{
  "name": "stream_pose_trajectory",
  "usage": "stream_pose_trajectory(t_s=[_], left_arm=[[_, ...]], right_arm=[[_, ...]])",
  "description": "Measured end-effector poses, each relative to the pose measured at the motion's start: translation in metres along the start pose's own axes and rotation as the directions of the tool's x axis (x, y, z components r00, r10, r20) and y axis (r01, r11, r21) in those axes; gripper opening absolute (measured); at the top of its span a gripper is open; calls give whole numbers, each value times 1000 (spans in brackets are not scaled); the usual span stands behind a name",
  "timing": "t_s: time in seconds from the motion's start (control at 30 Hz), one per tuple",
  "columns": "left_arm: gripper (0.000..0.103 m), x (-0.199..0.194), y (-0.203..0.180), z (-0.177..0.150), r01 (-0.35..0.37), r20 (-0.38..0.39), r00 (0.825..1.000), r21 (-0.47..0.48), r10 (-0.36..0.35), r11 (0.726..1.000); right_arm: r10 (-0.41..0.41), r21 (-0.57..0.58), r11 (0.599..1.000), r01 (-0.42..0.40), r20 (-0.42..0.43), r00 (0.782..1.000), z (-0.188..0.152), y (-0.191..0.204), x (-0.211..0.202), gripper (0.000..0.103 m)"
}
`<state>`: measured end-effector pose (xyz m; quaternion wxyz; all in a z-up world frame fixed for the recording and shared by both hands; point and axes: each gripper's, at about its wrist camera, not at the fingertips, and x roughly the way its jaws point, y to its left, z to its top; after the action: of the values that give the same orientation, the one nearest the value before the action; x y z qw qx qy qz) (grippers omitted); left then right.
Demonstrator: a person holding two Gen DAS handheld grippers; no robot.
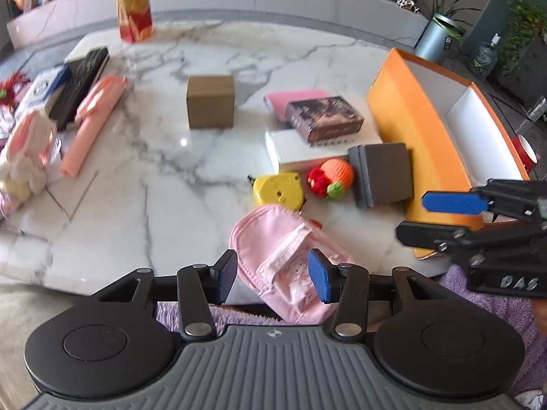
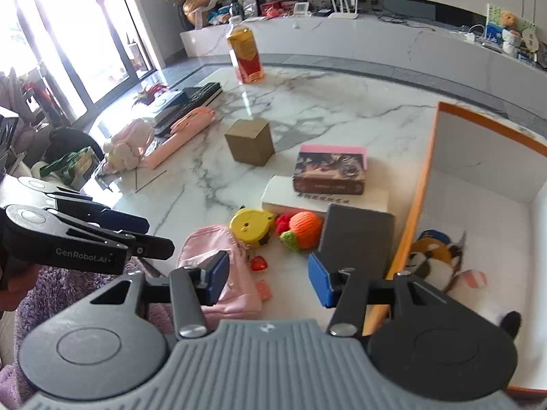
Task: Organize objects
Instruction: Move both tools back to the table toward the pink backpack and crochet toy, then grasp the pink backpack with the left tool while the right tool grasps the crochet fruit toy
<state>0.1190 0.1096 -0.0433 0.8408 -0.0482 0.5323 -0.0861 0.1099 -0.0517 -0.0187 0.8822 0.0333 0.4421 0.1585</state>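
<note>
Clutter for sorting sits loose on the marble worktop (image 1: 143,177): pink pouch (image 1: 287,273) at the near edge, yellow tape measure (image 1: 278,189), crochet orange toy (image 1: 336,174), grey flat case (image 1: 384,172) leaning by the orange box (image 1: 400,109), a dark carton on a white box (image 1: 290,152) over a pink book, brown cube box (image 1: 210,100) mid-worktop. Far side: drink bottle (image 1: 134,8), keyboard (image 1: 80,85), pink tube-shaped thing (image 1: 92,124), plush rabbit (image 1: 25,150).

Orange box already holds a plush toy (image 2: 432,259) plus a small pale item I can't identify.

Left tongs (image 1: 271,278): jaws wide, holding nothing, hovering over the pink pouch, pads either side of it but apart from it. Right tongs (image 2: 268,282): also wide, empty, between pouch and box wall.

Step, as I read it: between picks, lining up on the pouch. Next move probably needs the left tongs lowered so the pads straddle the pouch body, then closed. It's soft fabric with a dangling red charm (image 2: 258,263), so grip the bulk, not the flap. Then carry right over the box wall.
</note>
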Motion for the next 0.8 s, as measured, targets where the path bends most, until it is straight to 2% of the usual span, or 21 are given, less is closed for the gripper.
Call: stream_pose_trajectory(t_s=[0.13,0.2,0.33,0.43,0.63,0.67,0.73,0.8], left_arm=[[63,21,13,-1,11,-68,998,-88,-17,996],[64,31,17,-1,7,-101,995,-114,-18,994],[73,43,19,2,16,-149,988,-125,-34,992],[74,58,14,4,4,-210,978,-86,-22,996],[71,78,22,7,54,-266,959,-162,-97,985],[74,81,23,8,58,-273,956,-176,-105,983],[75,86,23,9,64,-283,952,-190,-117,980],[74,86,20,9,57,-278,955,-178,-105,982]], right_arm=[[12,-13,1000,-13,-82,997,-2,6,33,44],[21,-9,1000,-23,-116,993,-3,5,46,36],[31,-9,999,-33,-158,987,-4,5,63,36],[16,-16,1000,-19,-185,983,-5,4,74,35],[15,-13,1000,-18,-208,978,-5,0,84,22],[21,-8,1000,-23,-213,977,-6,-1,86,18],[28,-6,1000,-30,-220,975,-8,-1,88,16],[16,-26,999,-22,-223,975,-9,2,90,16]])
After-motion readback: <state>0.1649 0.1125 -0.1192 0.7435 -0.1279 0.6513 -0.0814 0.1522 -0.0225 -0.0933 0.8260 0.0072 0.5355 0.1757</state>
